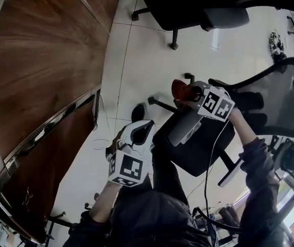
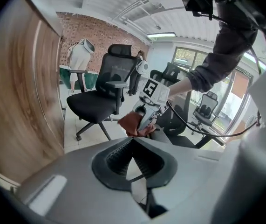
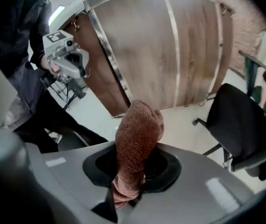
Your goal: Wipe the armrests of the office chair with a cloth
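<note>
A grey office chair armrest [image 1: 185, 129] runs beside the black seat [image 1: 203, 151] of the chair with the mesh back [image 1: 275, 99]. My right gripper [image 1: 186, 93] is shut on a red-brown cloth [image 1: 179, 89], which sits just past the armrest's front end. In the right gripper view the cloth [image 3: 137, 134] stands bunched up out of the jaws. From the left gripper view the cloth [image 2: 132, 123] hangs at the tip of the right gripper [image 2: 146, 120]. My left gripper [image 1: 142, 127] is shut on nothing, held left of the seat. The second armrest [image 1: 233, 172] lies on the far side.
A long wooden table [image 1: 44, 60] fills the left. Another black office chair [image 1: 198, 6] stands ahead on the tiled floor. The chair's base legs and castors [image 1: 138, 110] stick out below my left gripper. A cable [image 1: 208, 158] trails from the right gripper. More chairs [image 1: 291, 158] crowd the right.
</note>
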`<state>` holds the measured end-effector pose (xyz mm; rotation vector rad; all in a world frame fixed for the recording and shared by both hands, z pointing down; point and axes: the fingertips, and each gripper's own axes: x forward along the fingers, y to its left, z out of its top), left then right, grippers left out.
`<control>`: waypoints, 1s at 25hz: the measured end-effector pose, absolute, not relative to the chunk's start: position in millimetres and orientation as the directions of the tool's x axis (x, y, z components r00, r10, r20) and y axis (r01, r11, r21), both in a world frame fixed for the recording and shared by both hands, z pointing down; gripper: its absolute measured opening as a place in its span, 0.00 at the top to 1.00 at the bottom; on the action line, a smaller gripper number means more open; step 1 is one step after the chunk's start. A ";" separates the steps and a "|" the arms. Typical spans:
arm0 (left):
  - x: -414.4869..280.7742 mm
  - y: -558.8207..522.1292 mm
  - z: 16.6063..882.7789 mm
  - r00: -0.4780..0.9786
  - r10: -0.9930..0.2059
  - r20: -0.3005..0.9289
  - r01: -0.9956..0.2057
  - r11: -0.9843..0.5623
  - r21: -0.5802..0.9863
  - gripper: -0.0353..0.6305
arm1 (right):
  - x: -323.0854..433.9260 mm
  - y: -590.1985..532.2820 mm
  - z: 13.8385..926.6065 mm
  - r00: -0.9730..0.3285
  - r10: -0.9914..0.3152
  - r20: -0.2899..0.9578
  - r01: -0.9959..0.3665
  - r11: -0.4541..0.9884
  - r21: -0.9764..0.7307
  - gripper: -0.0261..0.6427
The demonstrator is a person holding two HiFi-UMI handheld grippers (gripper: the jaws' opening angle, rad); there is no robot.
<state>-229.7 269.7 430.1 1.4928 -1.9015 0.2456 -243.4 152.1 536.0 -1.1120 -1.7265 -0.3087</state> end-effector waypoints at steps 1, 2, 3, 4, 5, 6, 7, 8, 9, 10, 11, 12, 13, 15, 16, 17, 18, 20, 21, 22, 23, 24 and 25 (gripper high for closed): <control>-236.1 272.9 434.4 -0.103 -0.776 0.622 -0.904 0.334 0.267 0.92 | -241.8 156.0 550.1 0.024 0.529 0.848 0.812 0.485 -0.325 0.83; -241.1 276.3 438.8 -0.109 -0.772 0.626 -0.897 0.348 0.273 0.92 | -239.0 160.8 563.0 0.105 0.524 0.845 0.823 0.432 -0.370 0.83; -244.2 279.7 443.2 -0.113 -0.767 0.632 -0.889 0.362 0.280 0.92 | -234.6 166.7 574.4 0.186 0.516 0.836 0.825 0.381 -0.418 0.83; -246.0 282.7 447.6 -0.114 -0.761 0.638 -0.882 0.374 0.288 0.93 | -228.3 173.5 584.7 0.266 0.505 0.821 0.818 0.332 -0.470 0.83; -247.2 284.8 452.1 -0.113 -0.757 0.644 -0.875 0.383 0.296 0.92 | -220.5 179.7 594.2 0.348 0.490 0.799 0.803 0.285 -0.524 0.83; -248.6 285.8 456.5 -0.112 -0.753 0.648 -0.870 0.389 0.302 0.92 | -212.3 184.0 603.9 0.426 0.467 0.775 0.779 0.245 -0.577 0.83; -250.0 286.1 460.5 -0.110 -0.752 0.650 -0.866 0.394 0.308 0.92 | -204.3 185.5 614.8 0.497 0.437 0.750 0.752 0.214 -0.623 0.83; -251.4 286.3 464.0 -0.108 -0.750 0.652 -0.862 0.397 0.314 0.92 | -197.0 184.6 626.9 0.556 0.401 0.728 0.724 0.195 -0.661 0.83; -252.3 287.0 466.9 -0.106 -0.749 0.655 -0.860 0.400 0.318 0.92 | -190.3 182.8 638.9 0.606 0.362 0.709 0.698 0.187 -0.692 0.83; -252.9 288.2 468.9 -0.103 -0.746 0.658 -0.857 0.402 0.322 0.93 | -184.1 181.1 650.4 0.645 0.327 0.691 0.674 0.184 -0.716 0.83; -253.5 289.7 470.1 -0.100 -0.743 0.662 -0.854 0.406 0.326 0.92 | -178.3 179.5 662.0 0.673 0.296 0.678 0.656 0.183 -0.732 0.83; -254.4 291.3 470.6 -0.100 -0.739 0.666 -0.851 0.410 0.327 0.92 | -173.4 177.6 674.2 0.691 0.268 0.672 0.647 0.184 -0.739 0.83; -255.3 293.0 470.8 -0.101 -0.736 0.670 -0.848 0.415 0.328 0.92 | -169.2 175.0 686.9 0.700 0.244 0.672 0.645 0.188 -0.740 0.83; -256.7 296.4 471.0 -0.103 -0.729 0.676 -0.844 0.424 0.329 0.92 | -161.2 168.2 711.3 0.706 0.200 0.679 0.646 0.209 -0.734 0.83; -257.7 297.7 471.1 -0.103 -0.727 0.679 -0.843 0.426 0.328 0.92 | -157.7 164.1 722.9 0.704 0.180 0.687 0.651 0.223 -0.726 0.83; -259.9 298.4 471.0 -0.101 -0.725 0.682 -0.844 0.425 0.327 0.92 | -155.7 159.8 734.0 0.695 0.162 0.700 0.661 0.237 -0.712 0.83; -263.0 298.5 470.7 -0.098 -0.723 0.684 -0.847 0.421 0.324 0.92 | -155.2 155.8 744.2 0.682 0.148 0.716 0.674 0.251 -0.695 0.83; -267.9 298.5 471.1 -0.096 -0.720 0.687 -0.852 0.417 0.317 0.92 | -157.8 149.3 759.4 0.655 0.127 0.745 0.698 0.277 -0.661 0.83; -268.1 299.1 472.4 -0.097 -0.717 0.690 -0.853 0.418 0.314 0.92 | -159.9 148.3 764.8 0.644 0.124 0.755 0.706 0.285 -0.649 0.83; -266.5 300.3 474.5 -0.097 -0.713 0.695 -0.852 0.421 0.312 0.92 | -161.7 149.7 769.3 0.633 0.132 0.763 0.712 0.287 -0.641 0.83; -264.0 300.9 476.4 -0.096 -0.709 0.698 -0.850 0.423 0.313 0.92 | -162.5 151.7 770.8 0.628 0.143 0.765 0.714 0.287 -0.639 0.83; -262.3 300.0 476.6 -0.094 -0.710 0.698 -0.849 0.423 0.316 0.92 | -162.1 152.2 766.8 0.631 0.150 0.761 0.708 0.288 -0.644 0.83; -260.8 297.7 475.4 -0.089 -0.713 0.695 -0.848 0.420 0.322 0.92 | -160.3 151.2 756.5 0.643 0.152 0.751 0.697 0.291 -0.656 0.83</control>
